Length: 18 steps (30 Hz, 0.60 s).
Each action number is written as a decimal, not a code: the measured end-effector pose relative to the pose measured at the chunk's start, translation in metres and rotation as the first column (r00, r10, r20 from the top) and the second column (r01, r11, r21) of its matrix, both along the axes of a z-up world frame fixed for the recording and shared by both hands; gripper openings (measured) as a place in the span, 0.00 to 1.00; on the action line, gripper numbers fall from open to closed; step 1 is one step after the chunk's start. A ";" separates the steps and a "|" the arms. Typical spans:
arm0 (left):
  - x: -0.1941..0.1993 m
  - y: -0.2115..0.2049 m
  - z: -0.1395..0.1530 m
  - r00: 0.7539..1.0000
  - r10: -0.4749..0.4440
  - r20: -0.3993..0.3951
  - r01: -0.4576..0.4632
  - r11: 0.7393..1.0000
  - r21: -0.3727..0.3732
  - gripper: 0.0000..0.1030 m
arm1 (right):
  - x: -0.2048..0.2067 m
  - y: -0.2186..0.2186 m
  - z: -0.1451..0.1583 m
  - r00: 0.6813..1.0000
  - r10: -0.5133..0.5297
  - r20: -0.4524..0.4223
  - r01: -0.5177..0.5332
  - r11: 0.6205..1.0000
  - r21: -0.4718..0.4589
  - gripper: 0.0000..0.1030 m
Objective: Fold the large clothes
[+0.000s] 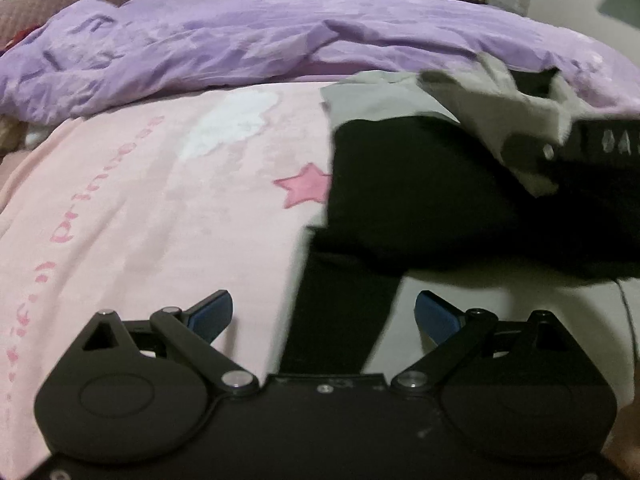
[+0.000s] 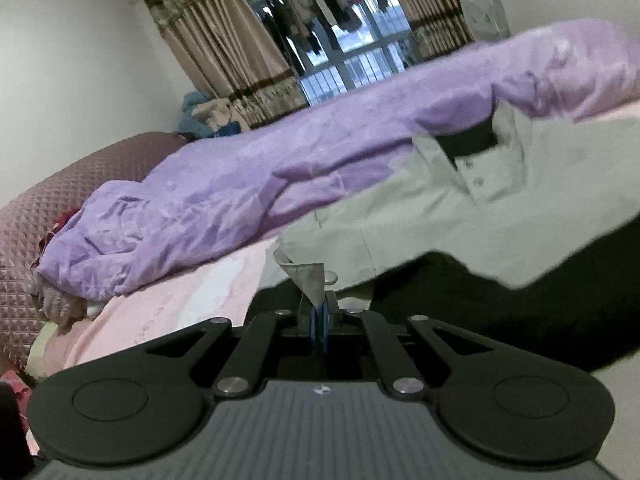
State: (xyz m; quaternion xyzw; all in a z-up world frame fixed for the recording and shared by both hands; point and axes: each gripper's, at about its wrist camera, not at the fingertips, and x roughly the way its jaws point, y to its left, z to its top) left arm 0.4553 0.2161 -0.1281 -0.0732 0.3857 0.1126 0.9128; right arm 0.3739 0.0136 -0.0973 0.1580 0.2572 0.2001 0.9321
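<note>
Pinching a corner of the grey shirt, the right gripper has its blue pads pressed together on a small peak of fabric; nothing else is in the grip. Right wrist view is tilted, so the bed reads as a slope.

Left gripper: jaws spread wide, blue fingertips well apart, holding nothing. A black strip of the garment runs between them without touching either pad. Left pad sits over the pink sheet, right pad over a pale grey surface, can't tell what it is.

Just beyond the left gripper: black garment lying on the right half of the bed, its left edge beside the pink star print. Grey shirt overlaps its far edge. The shirt is two-tone as far as I can tell: grey body, black inside the collar, buttoned placket below it. Whether the black cloth is a separate item or part of the same one is unclear.

In the left wrist view the right gripper's body comes in from the right edge with grey cloth draped over it, blurred.

Mid: pink sheet with pink lettering on the left and a white cloud patch.

Far: crumpled purple duvet across the full width of the bed. Quilted mauve headboard on the left. Behind that, brown curtains and a window with clothes hanging in it.
</note>
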 end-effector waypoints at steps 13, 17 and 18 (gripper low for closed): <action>-0.004 0.023 -0.006 1.000 0.024 -0.008 -0.024 0.999 -0.027 0.97 | 0.000 0.032 -0.004 0.999 0.036 -0.007 -0.036 0.999 -0.010 0.08; -0.007 0.026 -0.006 1.000 0.015 -0.004 -0.015 1.000 -0.019 0.97 | 0.003 0.035 -0.010 0.999 0.042 -0.035 -0.042 0.999 0.016 0.09; -0.008 0.027 -0.006 1.000 0.015 -0.002 -0.015 1.000 -0.022 0.97 | 0.003 0.035 -0.008 0.998 0.043 -0.037 -0.041 0.999 0.032 0.10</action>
